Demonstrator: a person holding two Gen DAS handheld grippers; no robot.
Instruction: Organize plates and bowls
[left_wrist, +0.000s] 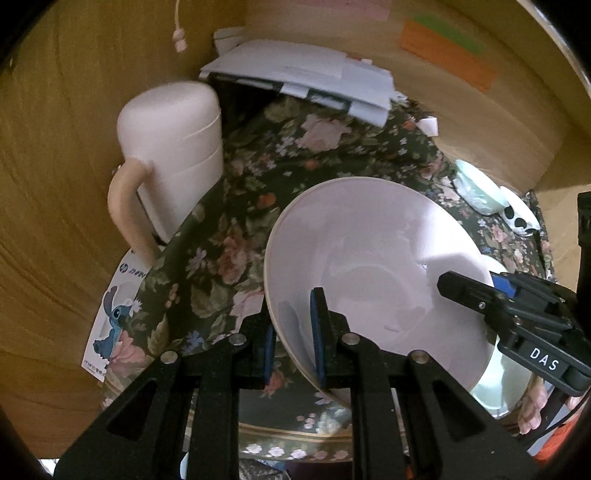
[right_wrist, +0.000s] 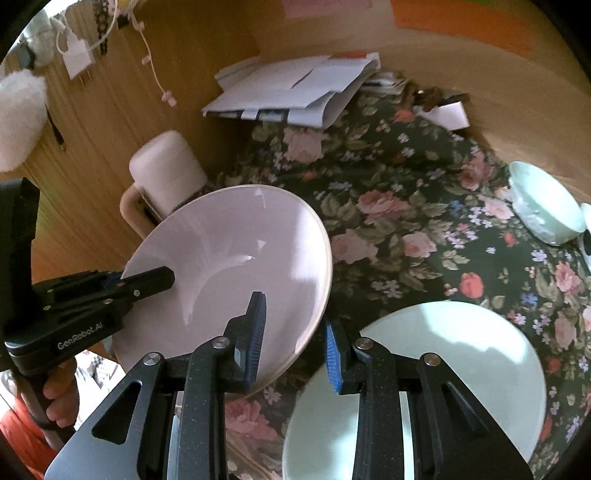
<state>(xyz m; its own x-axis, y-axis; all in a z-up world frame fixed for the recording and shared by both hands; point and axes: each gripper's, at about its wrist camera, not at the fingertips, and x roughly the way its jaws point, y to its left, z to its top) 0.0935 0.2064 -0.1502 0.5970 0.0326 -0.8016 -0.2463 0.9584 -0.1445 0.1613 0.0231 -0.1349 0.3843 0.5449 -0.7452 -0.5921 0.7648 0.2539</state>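
A pale pink plate (left_wrist: 373, 266) is held tilted above the floral tablecloth (left_wrist: 251, 184). My left gripper (left_wrist: 293, 336) is shut on its near-left rim. My right gripper (right_wrist: 291, 343) straddles the plate's opposite rim (right_wrist: 236, 266), jaws apart with a gap on the right side; it also shows in the left wrist view (left_wrist: 480, 291). A mint green plate (right_wrist: 461, 365) lies flat on the cloth below the right gripper. A small mint bowl (right_wrist: 546, 206) sits at the far right; it also shows in the left wrist view (left_wrist: 476, 188).
A pink lidded jug (left_wrist: 173, 155) with a handle stands at the left by the wooden wall. A pile of papers (left_wrist: 306, 77) lies at the back. A black-and-white spotted item (left_wrist: 521, 218) sits next to the small bowl. A Stitch card (left_wrist: 110, 325) lies at the cloth's left edge.
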